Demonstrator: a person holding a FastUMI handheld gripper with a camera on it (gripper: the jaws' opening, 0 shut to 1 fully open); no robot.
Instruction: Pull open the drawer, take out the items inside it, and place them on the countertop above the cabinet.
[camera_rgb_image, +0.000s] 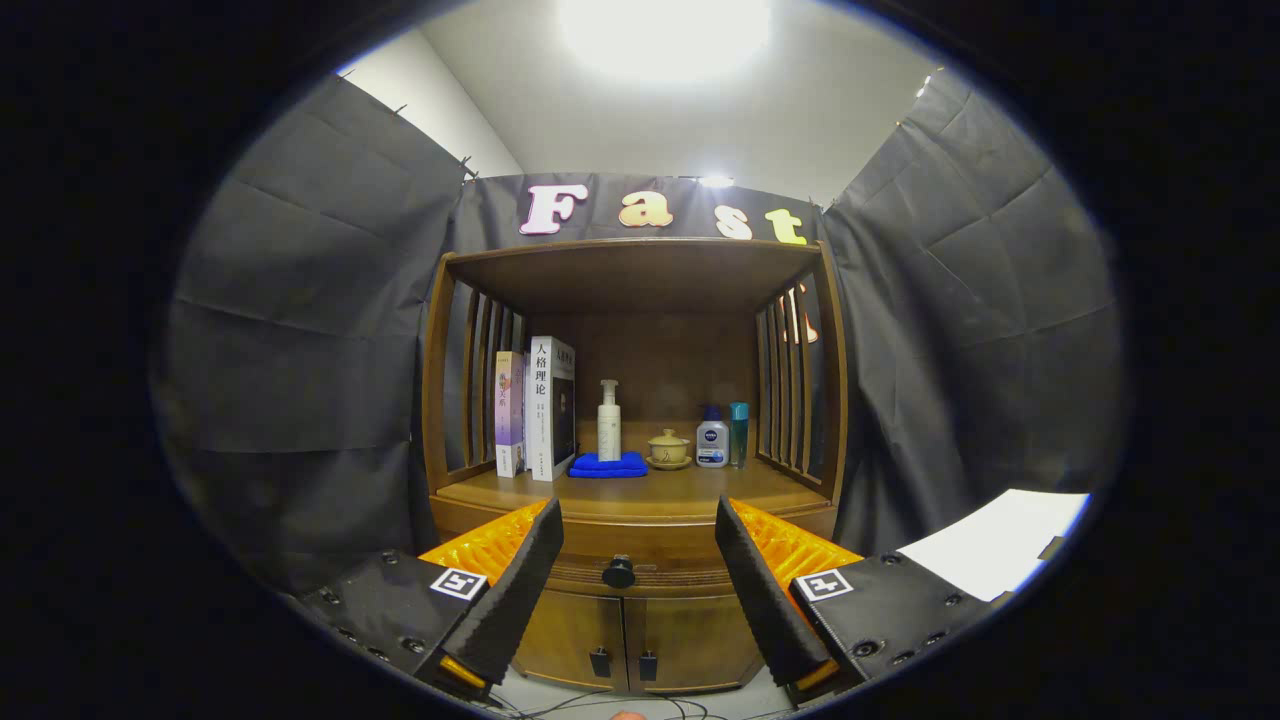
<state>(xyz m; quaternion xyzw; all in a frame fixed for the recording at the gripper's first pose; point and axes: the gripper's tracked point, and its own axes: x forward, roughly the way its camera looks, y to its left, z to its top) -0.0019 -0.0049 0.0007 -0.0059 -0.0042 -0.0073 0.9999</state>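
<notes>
A brown wooden cabinet stands ahead of me, its drawer (636, 574) closed under the countertop (640, 492). The drawer's round dark knob (618, 572) sits between my fingers and beyond them, not touched. My gripper (638, 540) is open, its fingers spread wide with nothing held. On the countertop lie a folded blue cloth (608, 465), a white pump bottle (609, 422) behind it, a small yellow lidded teacup (668, 448), a white bottle with a blue cap (712, 440) and a slim teal bottle (739, 433). The drawer's contents are hidden.
Two upright books (538, 408) lean at the countertop's left by the slatted side. Two cupboard doors (628, 640) with small dark handles sit below the drawer. A white sheet (1000, 555) lies to the right. Cables trail on the floor below.
</notes>
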